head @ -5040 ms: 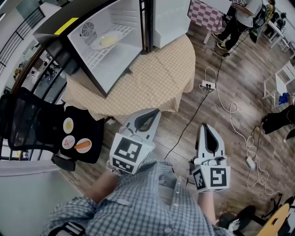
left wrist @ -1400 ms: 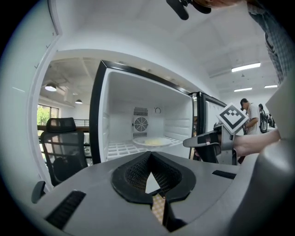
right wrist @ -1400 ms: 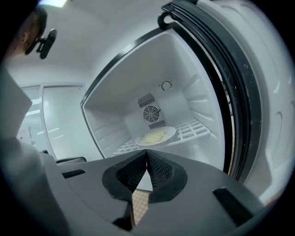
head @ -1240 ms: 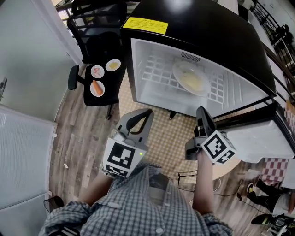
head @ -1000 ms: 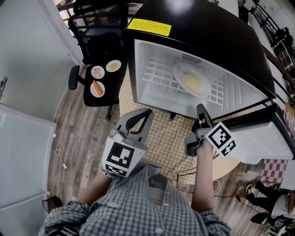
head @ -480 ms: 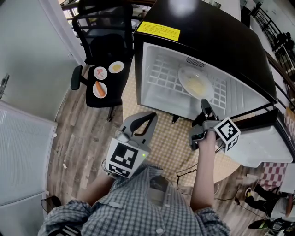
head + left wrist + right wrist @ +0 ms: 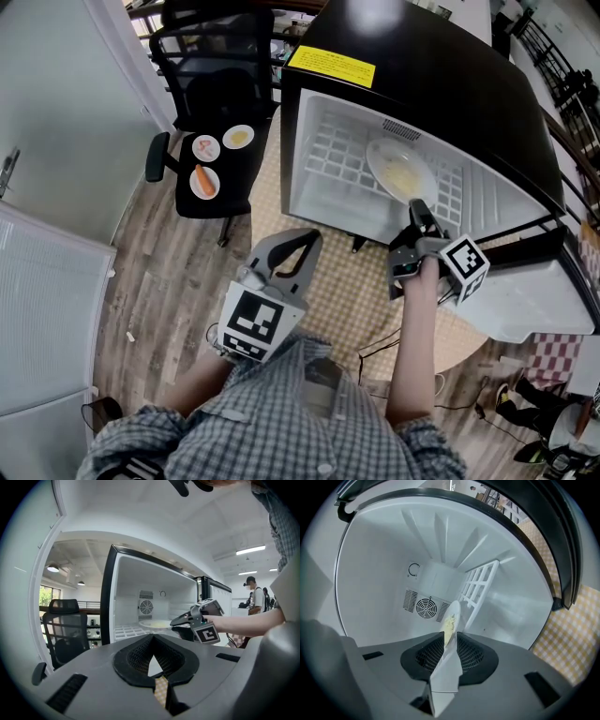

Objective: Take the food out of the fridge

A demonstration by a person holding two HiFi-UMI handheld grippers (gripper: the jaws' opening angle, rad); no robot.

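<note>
Right gripper (image 7: 413, 209) has advanced and rolled at the fridge (image 7: 441, 75) mouth. Pale food (image 7: 405, 180) on the plate (image 7: 387, 159) inside the fridge is indistinct. Jaws narrowly apart at the plate rim; left gripper (image 7: 307, 239) jaws together, empty.

floor (image 7: 159, 281): wood planks | office chair (image 7: 211, 47): black | wall (image 7: 66, 94): pale | table (image 7: 352, 300): checked cloth

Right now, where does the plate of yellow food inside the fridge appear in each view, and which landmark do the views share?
Head view: the plate lies on the wire shelf, upper right of centre.
Left gripper view: the plate is near the centre, pale and flat on the shelf.
Right gripper view: the plate is at the centre, seen nearly edge-on.
Shared landmark: the fan grille on the fridge's back wall.
</note>
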